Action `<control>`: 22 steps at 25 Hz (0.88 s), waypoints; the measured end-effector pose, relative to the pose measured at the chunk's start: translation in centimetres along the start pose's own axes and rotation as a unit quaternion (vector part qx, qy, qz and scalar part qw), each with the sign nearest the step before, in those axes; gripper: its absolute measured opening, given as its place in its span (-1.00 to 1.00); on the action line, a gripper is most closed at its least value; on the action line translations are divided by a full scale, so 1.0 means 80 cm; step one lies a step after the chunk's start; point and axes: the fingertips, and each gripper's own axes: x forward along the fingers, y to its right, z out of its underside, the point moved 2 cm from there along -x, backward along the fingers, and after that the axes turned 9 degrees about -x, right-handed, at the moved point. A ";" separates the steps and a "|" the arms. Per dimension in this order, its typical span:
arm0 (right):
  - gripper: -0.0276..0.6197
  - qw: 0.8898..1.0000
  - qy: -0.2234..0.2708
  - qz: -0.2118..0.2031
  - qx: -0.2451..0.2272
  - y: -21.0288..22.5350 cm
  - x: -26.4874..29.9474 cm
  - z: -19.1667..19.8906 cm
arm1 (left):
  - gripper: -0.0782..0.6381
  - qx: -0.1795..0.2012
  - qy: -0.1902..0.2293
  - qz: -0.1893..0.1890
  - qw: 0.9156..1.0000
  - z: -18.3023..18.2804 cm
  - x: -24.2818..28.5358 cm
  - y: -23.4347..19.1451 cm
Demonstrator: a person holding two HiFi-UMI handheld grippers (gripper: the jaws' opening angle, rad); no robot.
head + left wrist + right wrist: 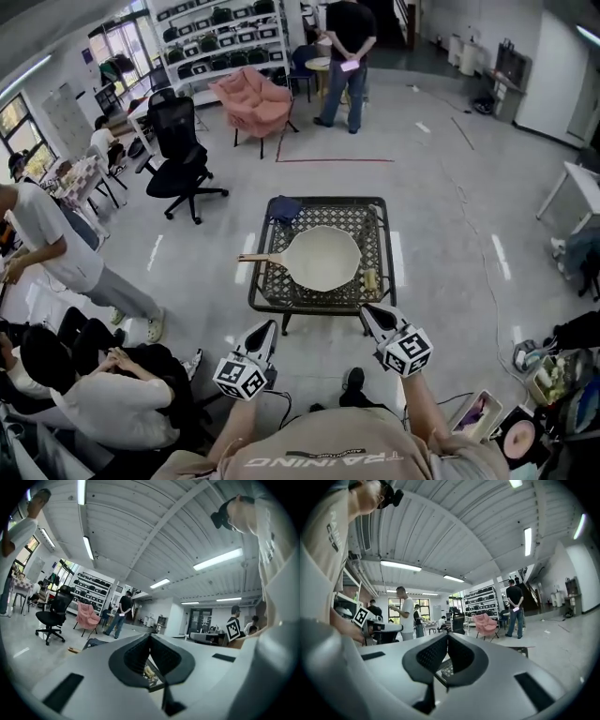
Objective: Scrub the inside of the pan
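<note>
Two grippers hover off the near edge of a low black mesh table (375, 211), neither touching anything on it. The left gripper (271, 324) lies at about 7 o'clock from the pan, with its jaws closed tip to tip and nothing between them; in its own view (150, 636) the pads meet at the front, and only a bit of the table's mesh shows through the gap behind them. The right gripper (365, 308) lies at about 5 o'clock from the pan, and its jaws are also pressed together and empty (447, 636). Both point roughly level toward the table.

The pan (323, 258), cream-coloured and round, sits on the middle of the table with its open side up. Its wooden handle (261, 258) sticks out toward 9 o'clock, past the table's left edge. A dark blue cloth (284, 208) lies crumpled on the table's corner, at 11 o'clock from the pan. A small yellowish thing (371, 278) rests just beside the pan at 4 o'clock; what it is cannot be made out.

Beyond the table, at 10 o'clock, stands a black office chair (183, 150). A pink armchair (255, 98) is at 11 o'clock, and a person in dark clothes (349, 37) stands at 12.
</note>
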 end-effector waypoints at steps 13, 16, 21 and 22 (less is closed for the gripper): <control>-0.86 0.997 -0.051 -0.003 -0.051 -0.099 -0.048 0.005 | -0.73 -0.018 0.021 0.037 0.999 0.030 -0.051 0.016; -0.86 0.997 -0.050 -0.011 -0.065 -0.109 -0.044 -0.002 | -0.73 -0.012 0.037 0.029 0.999 0.022 -0.063 0.015; -0.86 0.996 -0.046 -0.015 -0.080 -0.107 -0.047 -0.008 | -0.73 -0.004 0.047 0.027 0.999 0.015 -0.063 0.021; -0.86 0.996 -0.041 -0.014 -0.082 -0.105 -0.050 -0.011 | -0.73 -0.003 0.047 0.027 0.999 0.014 -0.063 0.025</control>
